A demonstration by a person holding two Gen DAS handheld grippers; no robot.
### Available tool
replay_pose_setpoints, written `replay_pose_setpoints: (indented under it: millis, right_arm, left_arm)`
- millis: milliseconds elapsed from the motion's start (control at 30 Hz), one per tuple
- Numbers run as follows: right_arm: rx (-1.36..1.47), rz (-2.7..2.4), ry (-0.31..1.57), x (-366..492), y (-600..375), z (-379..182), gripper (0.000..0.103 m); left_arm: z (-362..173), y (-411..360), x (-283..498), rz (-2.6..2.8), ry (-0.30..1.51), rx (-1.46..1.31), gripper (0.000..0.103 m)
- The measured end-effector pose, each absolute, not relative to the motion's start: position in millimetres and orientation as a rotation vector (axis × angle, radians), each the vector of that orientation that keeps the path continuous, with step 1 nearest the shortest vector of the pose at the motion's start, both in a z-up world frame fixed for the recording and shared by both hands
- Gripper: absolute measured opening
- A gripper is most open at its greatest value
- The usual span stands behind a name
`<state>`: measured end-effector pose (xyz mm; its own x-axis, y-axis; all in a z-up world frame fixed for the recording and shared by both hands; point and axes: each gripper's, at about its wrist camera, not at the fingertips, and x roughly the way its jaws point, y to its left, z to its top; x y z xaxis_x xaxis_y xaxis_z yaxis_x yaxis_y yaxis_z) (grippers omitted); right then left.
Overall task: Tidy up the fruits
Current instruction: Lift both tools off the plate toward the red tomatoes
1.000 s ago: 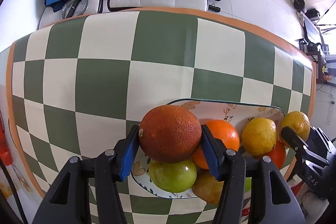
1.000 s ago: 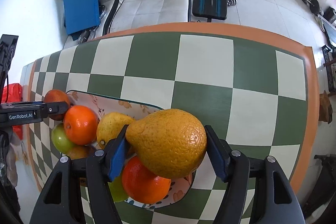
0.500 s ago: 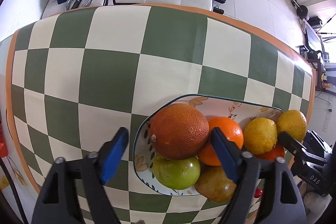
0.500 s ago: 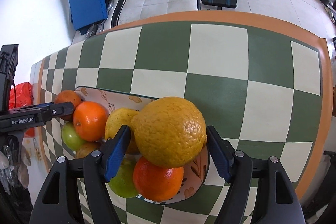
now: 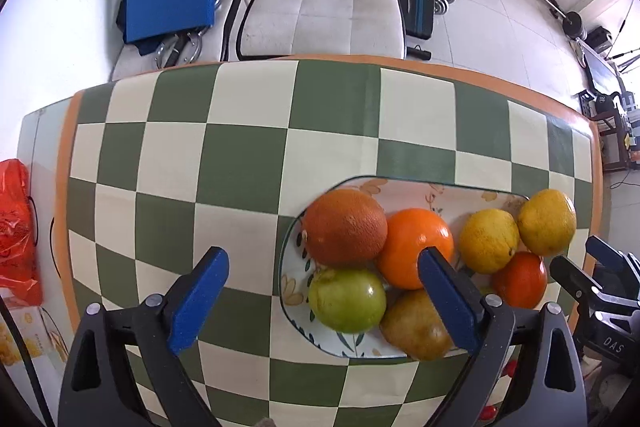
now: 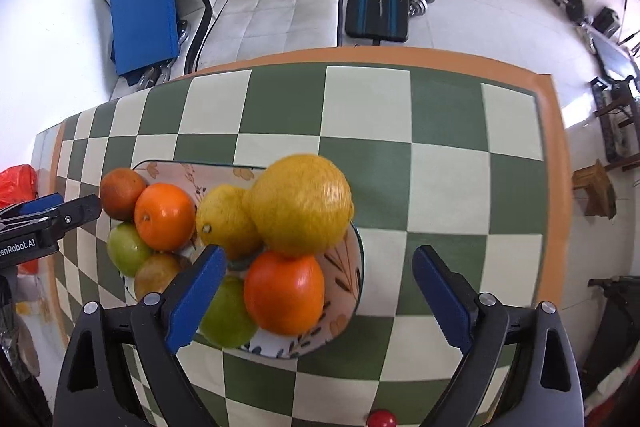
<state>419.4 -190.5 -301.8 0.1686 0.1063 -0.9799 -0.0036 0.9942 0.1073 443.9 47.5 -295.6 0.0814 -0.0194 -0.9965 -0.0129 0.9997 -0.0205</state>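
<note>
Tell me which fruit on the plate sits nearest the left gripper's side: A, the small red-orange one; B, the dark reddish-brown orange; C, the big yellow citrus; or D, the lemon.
B: in the right wrist view the dark reddish-brown orange lies at the plate's left end, right beside the left gripper, while the big yellow citrus sits at the opposite end.

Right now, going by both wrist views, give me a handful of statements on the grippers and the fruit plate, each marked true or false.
1. The left gripper is open and holds nothing. True.
2. The right gripper grips the large yellow citrus. False: it is open, and the citrus rests on the pile.
3. The dark red-orange fruit lies on the plate. True.
4. The green apple lies on the checkered tablecloth. False: it is on the plate.
</note>
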Motion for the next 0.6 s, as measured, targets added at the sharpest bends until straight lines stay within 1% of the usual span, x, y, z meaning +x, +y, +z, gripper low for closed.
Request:
replay_pose_setpoints:
  millis: [367,600]
  right_arm:
    - [0.068,0.004,1.286,330.8,-181.4,-249.2,0.097]
    - [0.057,-0.026,1.194,286.9,-178.8,-205.4,0.097]
  left_arm:
    - [-262.9,29.4,362.8,-0.007,1.386,0.023,0.097]
    - [-220.5,22.7,310.6,-0.025,1.288,0.010,0.097]
